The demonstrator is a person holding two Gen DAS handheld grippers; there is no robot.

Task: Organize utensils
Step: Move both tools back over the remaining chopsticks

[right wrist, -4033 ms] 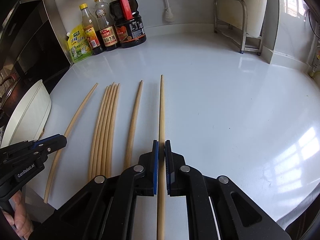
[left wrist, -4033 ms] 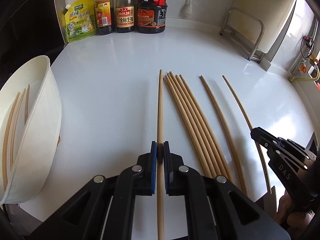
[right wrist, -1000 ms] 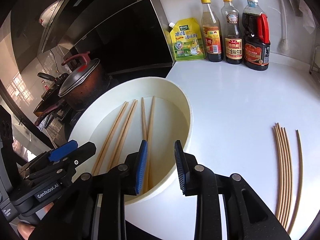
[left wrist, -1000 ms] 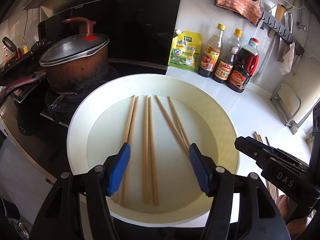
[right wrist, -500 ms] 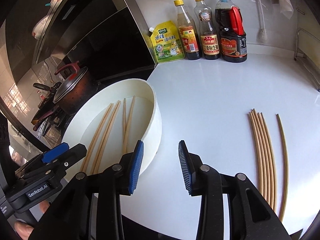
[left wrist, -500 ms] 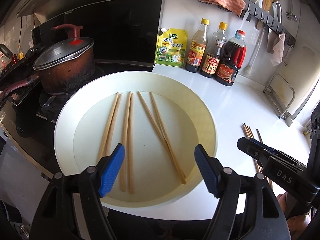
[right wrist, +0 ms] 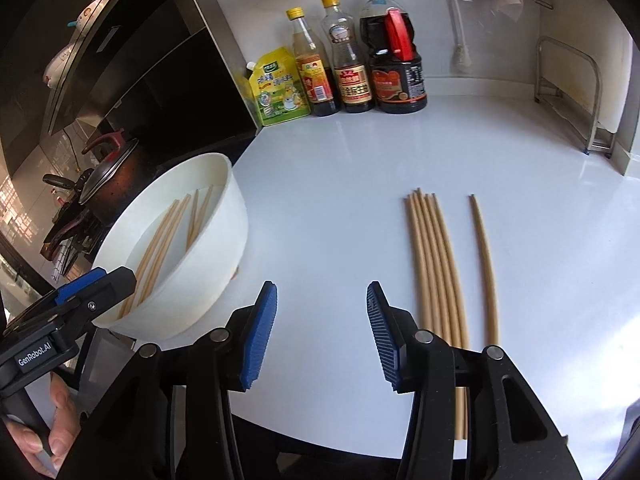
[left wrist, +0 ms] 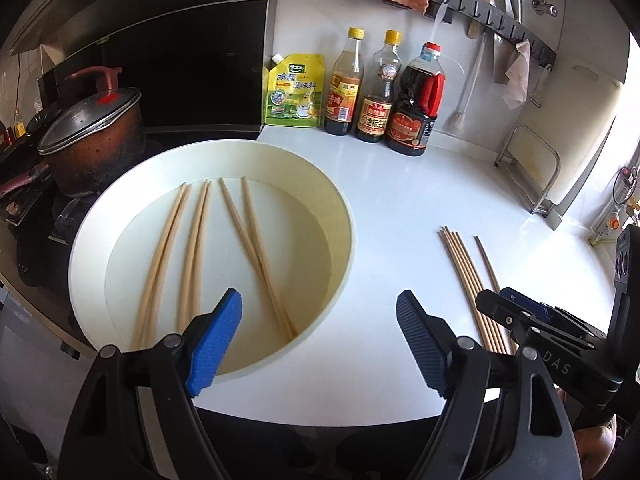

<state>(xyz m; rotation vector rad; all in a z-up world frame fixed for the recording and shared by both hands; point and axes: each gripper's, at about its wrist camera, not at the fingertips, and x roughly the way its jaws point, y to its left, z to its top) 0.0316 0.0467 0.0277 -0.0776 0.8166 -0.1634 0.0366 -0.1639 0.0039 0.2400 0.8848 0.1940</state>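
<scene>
Wooden chopsticks [right wrist: 438,280] partly hidden behind right gripper [right wrist: 322,334]; both grippers empty, jaws opening, left gripper [left wrist: 320,338]

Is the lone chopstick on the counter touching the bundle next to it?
Apart. The right wrist view shows bare white counter running the whole length between the lone chopstick and the bundle.

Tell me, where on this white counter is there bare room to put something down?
The widest bare patch lies between the white bowl and the bundle of chopsticks, running back toward the sauce bottles. More room lies right of the lone chopstick, up to the metal rack. It is crowded in the bowl and along the bottles.
</scene>
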